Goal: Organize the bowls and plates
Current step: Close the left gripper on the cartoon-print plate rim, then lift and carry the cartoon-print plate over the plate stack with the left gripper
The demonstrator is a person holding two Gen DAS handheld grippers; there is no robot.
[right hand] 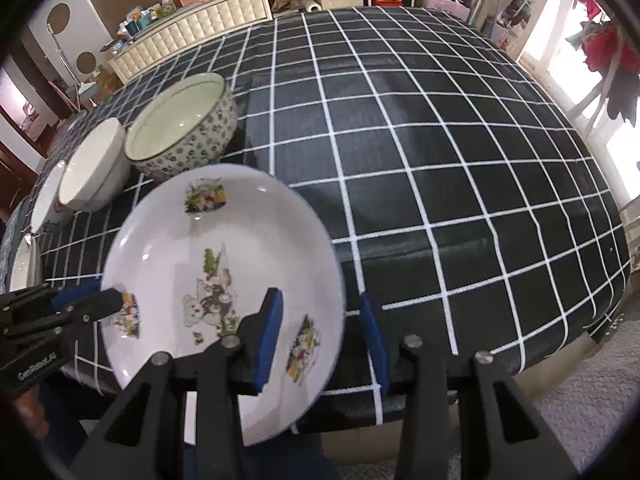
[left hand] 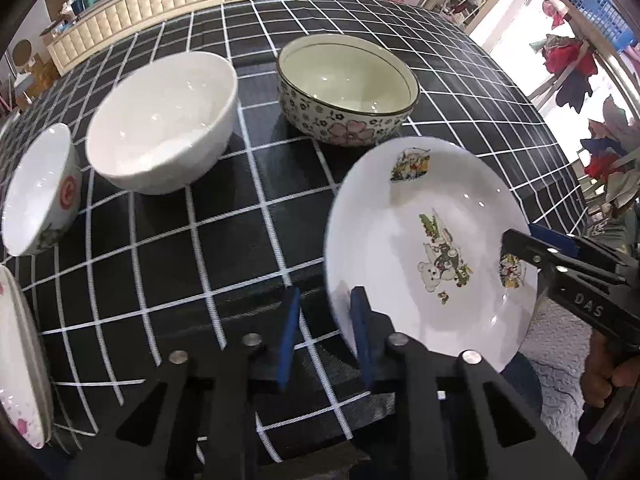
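Plate (right hand: 224, 280) with bear print tilts over table (right hand: 440, 160) edge, rim straddled at 9 and 3 o'clock by left gripper (left hand: 326, 332), marked GenRobot.AI, and right gripper (right hand: 320, 340), marked DAS; whether either grips, cannot tell

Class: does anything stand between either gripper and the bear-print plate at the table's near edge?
Nothing visible does. The plate has its rim between the fingers of the left gripper and of the right gripper; the bowls stand farther back.
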